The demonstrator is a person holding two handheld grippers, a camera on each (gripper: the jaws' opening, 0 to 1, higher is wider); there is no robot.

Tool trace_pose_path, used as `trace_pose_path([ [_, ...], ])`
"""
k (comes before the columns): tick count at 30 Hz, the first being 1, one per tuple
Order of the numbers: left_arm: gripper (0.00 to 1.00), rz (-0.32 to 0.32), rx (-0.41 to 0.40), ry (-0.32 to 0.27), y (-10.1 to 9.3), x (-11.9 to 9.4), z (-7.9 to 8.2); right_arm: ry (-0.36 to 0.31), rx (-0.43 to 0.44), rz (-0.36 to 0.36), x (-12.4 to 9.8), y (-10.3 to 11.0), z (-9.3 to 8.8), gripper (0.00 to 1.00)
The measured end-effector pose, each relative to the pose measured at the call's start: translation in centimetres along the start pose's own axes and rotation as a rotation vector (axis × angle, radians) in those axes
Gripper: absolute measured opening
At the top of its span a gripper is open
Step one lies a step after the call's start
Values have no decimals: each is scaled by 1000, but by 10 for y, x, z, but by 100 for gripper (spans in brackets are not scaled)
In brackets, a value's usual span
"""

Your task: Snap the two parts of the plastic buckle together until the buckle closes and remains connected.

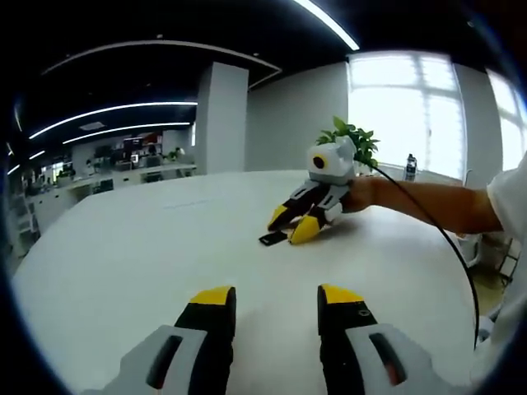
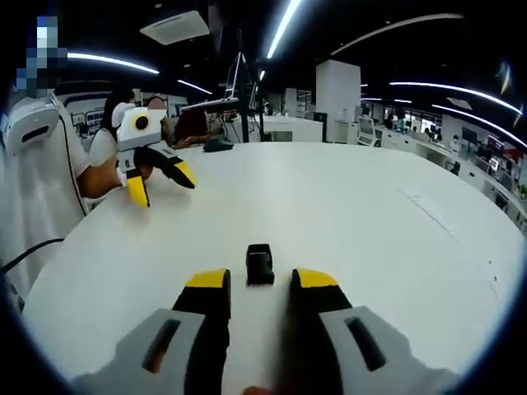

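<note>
In the left gripper view, the left tool [image 1: 270, 298] hangs over the white worktop [image 1: 148, 247], its two yellow-tipped jaws standing apart with nothing between them. Farther across the worktop, to the right, the right tool [image 1: 297, 224] points down at the surface with its jaws spread, held by a person's hand [image 1: 360, 194] and bare forearm. A small black buckle [image 1: 272, 239] lies flat on the worktop just beside the near-left yellow tip of that tool. Behind it stands a green potted plant [image 1: 352, 138], and a bottle [image 1: 410, 167] stands by the bright window.

In the right gripper view, the right tool [image 2: 260, 284] is low over the worktop [image 2: 370, 214], jaws open. The black buckle [image 2: 260, 263] lies on the surface just ahead of the tips, in line with the gap between them, not gripped. At far left the left tool [image 2: 160, 185] hovers above the worktop's edge, jaws apart and empty, held by a hand [image 2: 123, 174]. Whether the buckle is one piece or two joined cannot be told.
</note>
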State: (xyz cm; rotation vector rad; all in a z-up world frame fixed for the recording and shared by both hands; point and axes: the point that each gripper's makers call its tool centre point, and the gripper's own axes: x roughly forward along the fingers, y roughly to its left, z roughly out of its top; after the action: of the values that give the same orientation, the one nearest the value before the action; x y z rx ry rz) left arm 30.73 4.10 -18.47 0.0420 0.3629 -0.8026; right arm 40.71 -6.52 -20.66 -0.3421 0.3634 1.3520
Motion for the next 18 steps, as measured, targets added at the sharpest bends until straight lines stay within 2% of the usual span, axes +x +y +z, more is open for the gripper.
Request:
trace_pose_path([
  [12,39,14,4,-4,2,-3,1,-4,50,-32,-6,1,3,39],
  [15,39,22,8,-2,2,-3,1,-41,106,-80,-12,0,13,39],
  [18,39,30,5,-2,3,-3,1,-53,78,-135,-19,4,17,40],
])
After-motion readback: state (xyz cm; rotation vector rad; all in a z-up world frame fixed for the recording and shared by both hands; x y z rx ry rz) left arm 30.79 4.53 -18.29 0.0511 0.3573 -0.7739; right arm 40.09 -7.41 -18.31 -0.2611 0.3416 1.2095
